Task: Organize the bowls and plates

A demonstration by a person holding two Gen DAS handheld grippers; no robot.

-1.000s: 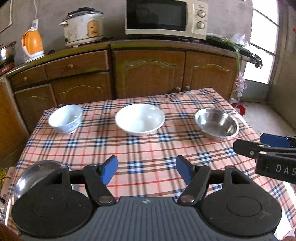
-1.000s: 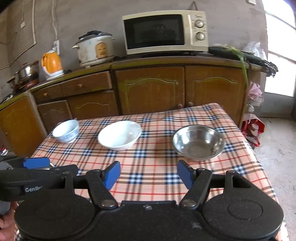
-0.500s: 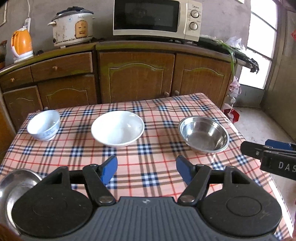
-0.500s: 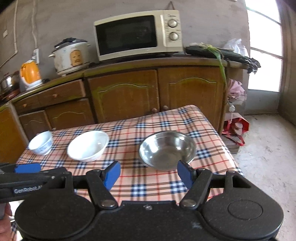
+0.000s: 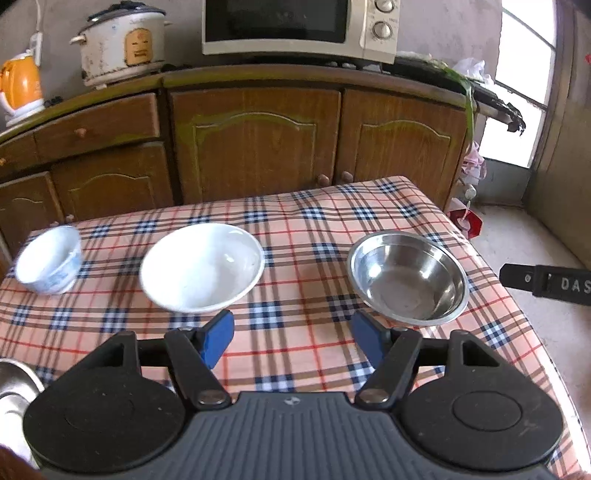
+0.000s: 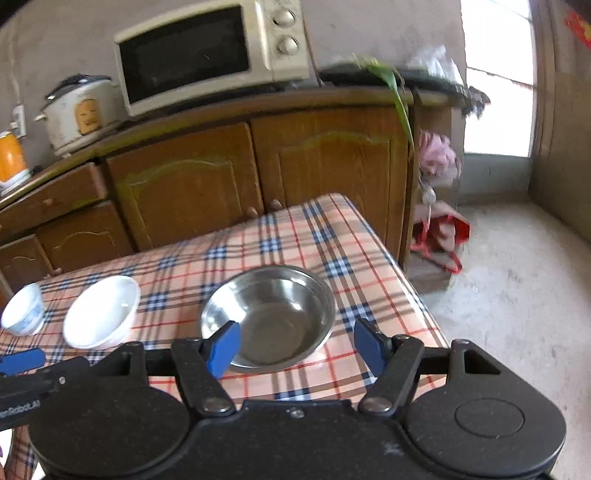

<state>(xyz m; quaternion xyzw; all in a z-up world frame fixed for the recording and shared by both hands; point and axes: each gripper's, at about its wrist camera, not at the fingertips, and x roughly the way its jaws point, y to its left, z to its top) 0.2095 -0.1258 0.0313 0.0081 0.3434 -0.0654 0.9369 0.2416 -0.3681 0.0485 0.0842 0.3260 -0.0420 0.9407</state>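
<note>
Three bowls stand in a row on the plaid tablecloth (image 5: 295,229): a small white-and-blue bowl (image 5: 48,260) at the left, a wide white bowl (image 5: 203,267) in the middle, a steel bowl (image 5: 408,275) at the right. A second steel dish (image 5: 14,384) shows at the near left edge. My left gripper (image 5: 291,332) is open and empty, above the cloth between the white and steel bowls. My right gripper (image 6: 297,341) is open and empty, just short of the steel bowl (image 6: 269,314), with its left pad over the near rim. The white bowl (image 6: 101,312) and small bowl (image 6: 24,309) lie to its left.
Wooden cabinets (image 5: 255,140) run behind the table, carrying a microwave (image 5: 299,29), a rice cooker (image 5: 120,42) and an orange kettle (image 5: 18,85). The table's right edge (image 6: 413,288) drops to a concrete floor, where a red bag (image 6: 439,236) lies.
Both grippers have moved right and closer to the table. The steel bowl now sits right before the right gripper, whose view has tilted. Both pairs of jaws stay as wide as before.
</note>
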